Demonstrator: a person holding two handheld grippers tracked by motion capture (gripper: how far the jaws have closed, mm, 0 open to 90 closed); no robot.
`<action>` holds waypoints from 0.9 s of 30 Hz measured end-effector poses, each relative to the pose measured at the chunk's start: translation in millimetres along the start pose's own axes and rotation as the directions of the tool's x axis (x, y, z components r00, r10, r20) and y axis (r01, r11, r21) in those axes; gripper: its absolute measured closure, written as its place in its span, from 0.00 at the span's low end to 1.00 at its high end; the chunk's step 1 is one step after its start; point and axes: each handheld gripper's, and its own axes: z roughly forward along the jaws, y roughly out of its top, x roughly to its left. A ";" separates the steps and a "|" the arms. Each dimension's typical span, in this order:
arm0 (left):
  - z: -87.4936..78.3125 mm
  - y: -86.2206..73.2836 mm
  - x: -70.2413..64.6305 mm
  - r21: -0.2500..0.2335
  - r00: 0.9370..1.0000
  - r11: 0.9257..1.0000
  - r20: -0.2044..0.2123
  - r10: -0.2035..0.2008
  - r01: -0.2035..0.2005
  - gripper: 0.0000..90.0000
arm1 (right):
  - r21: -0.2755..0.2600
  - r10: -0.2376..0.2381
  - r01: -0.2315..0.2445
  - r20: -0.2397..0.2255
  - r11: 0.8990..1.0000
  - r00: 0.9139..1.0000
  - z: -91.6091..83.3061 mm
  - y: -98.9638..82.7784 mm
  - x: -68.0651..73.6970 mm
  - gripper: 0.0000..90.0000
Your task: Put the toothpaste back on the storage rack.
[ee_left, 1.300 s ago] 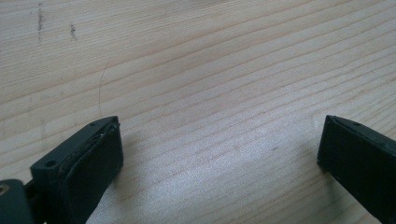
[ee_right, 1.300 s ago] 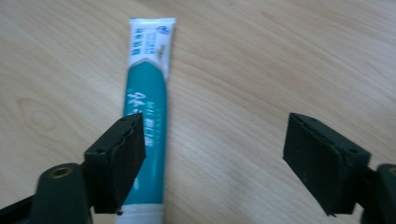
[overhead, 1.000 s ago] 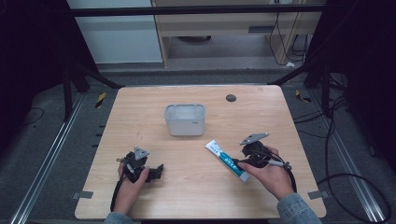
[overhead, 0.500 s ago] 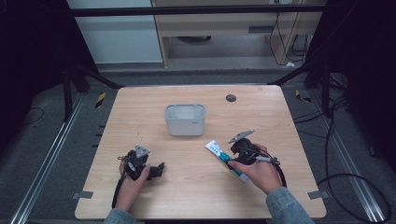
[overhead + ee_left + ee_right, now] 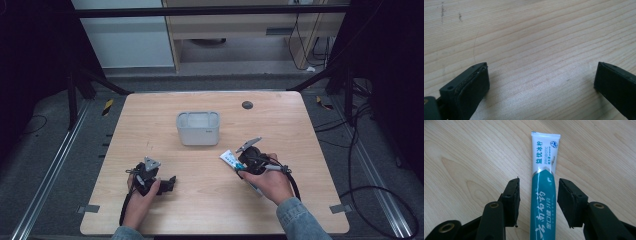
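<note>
Two jaws of right claw [image 5: 537, 202], moved forward since earlier, being spread astride toothpaste tube [image 5: 542, 195], ungripped; left claw [image 5: 541, 85] being held wide, empty; grasp judged next.

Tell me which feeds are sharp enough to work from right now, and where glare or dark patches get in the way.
Right gripper view: crisp, the print on the toothpaste tube reads clearly between the open jaws. Left gripper view: wood grain sharp, a pale sheen on the table between the jaws, the jaws themselves slightly soft. High view: table evenly lit, surroundings very dark, the bin and right gripper small and a bit grainy.
</note>
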 end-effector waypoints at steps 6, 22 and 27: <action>-3.2 -3.4 -0.3 -0.002 1.000 1.000 0.014 0.013 -0.013 0.00 | 0.036 0.003 -0.002 -0.024 0.999 1.000 7.3 8.1 -1.8 0.55; -3.7 -3.7 -0.6 0.000 1.000 1.000 0.015 0.015 -0.015 0.00 | 0.104 0.045 -0.043 -0.014 0.994 0.999 41.2 16.8 -6.4 0.57; -3.6 -3.7 -0.5 0.000 1.000 1.000 0.015 0.015 -0.015 0.00 | 0.115 0.062 -0.059 -0.022 0.992 0.998 46.2 20.7 -10.2 0.59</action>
